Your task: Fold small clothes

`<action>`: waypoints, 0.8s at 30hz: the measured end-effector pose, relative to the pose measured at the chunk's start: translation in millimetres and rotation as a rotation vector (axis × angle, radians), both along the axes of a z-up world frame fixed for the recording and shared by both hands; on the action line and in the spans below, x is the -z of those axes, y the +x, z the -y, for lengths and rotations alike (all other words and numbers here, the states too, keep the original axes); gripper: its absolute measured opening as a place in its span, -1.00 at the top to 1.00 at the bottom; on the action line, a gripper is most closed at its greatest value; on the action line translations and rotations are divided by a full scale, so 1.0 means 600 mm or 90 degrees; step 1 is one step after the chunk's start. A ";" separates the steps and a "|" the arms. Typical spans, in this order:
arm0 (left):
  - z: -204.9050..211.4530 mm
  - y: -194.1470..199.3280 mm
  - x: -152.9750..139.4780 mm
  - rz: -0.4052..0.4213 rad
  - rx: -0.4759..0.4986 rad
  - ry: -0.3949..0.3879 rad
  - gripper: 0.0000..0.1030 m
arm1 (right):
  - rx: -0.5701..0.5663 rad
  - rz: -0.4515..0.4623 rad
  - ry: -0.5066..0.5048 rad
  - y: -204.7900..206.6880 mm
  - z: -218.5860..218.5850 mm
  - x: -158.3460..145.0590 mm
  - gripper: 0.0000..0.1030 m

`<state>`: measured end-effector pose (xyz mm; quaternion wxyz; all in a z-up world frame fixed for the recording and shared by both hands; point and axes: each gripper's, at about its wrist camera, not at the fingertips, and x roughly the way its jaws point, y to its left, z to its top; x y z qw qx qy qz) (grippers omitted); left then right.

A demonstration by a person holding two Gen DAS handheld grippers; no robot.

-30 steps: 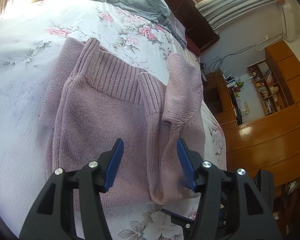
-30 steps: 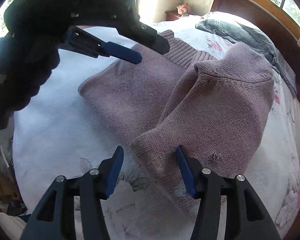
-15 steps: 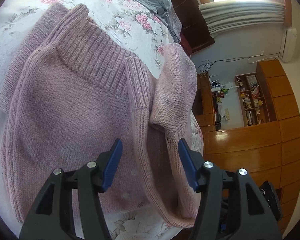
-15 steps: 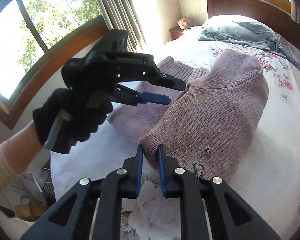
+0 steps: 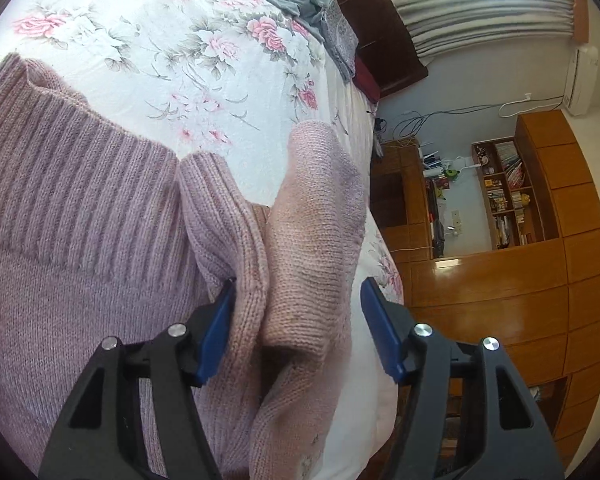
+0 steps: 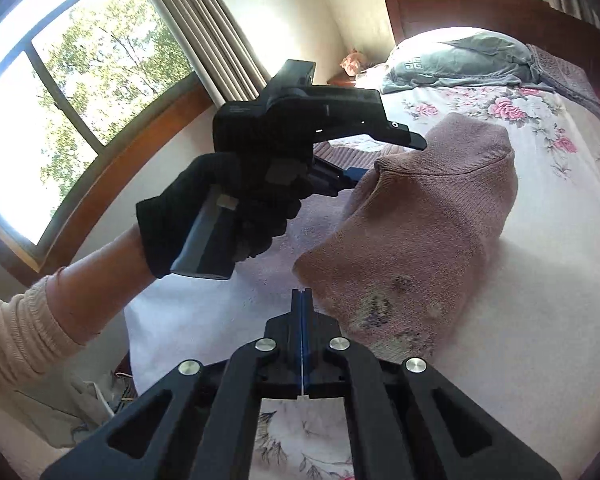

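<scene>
Pink knit sweater (image 5: 80,288) on floral bed (image 5: 204,64), ribbed hem, part folded. L gripper (image 5: 296,320) fingers apart round a fold; R gripper (image 6: 301,304) fingers together, nothing visibly caught.

Sunlit bedroom, arched window (image 6: 80,92), wooden cabinets (image 5: 540,272)

L gripper (image 5: 296,320): jaws wide apart, blue pads (image 5: 216,328) splayed, a fold of knit between them, left pad touching it. In the R wrist view it (image 6: 354,160) sits tilted, fingers pointing right and slightly down, held by a black-gloved L hand (image 6: 228,216); bare wrist and beige ribbed sleeve (image 6: 16,340) behind it. R gripper (image 6: 301,300): blue pads pressed flat together, nothing visible between them, tip just beside the knit's edge.
</scene>
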<state>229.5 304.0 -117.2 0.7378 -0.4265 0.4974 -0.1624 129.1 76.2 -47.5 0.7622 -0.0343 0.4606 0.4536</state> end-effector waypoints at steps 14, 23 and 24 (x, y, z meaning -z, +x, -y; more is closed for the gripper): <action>-0.017 0.057 0.027 -0.035 0.119 -0.041 -0.21 | -0.037 0.103 -0.113 -0.034 -0.085 0.049 -0.32; 0.003 0.092 0.028 -0.024 0.164 0.022 -0.22 | -0.033 0.194 -0.239 -0.029 -0.153 0.117 -0.16; 0.001 0.095 0.030 -0.027 0.159 0.018 -0.22 | -0.025 0.201 -0.250 -0.026 -0.154 0.121 -0.03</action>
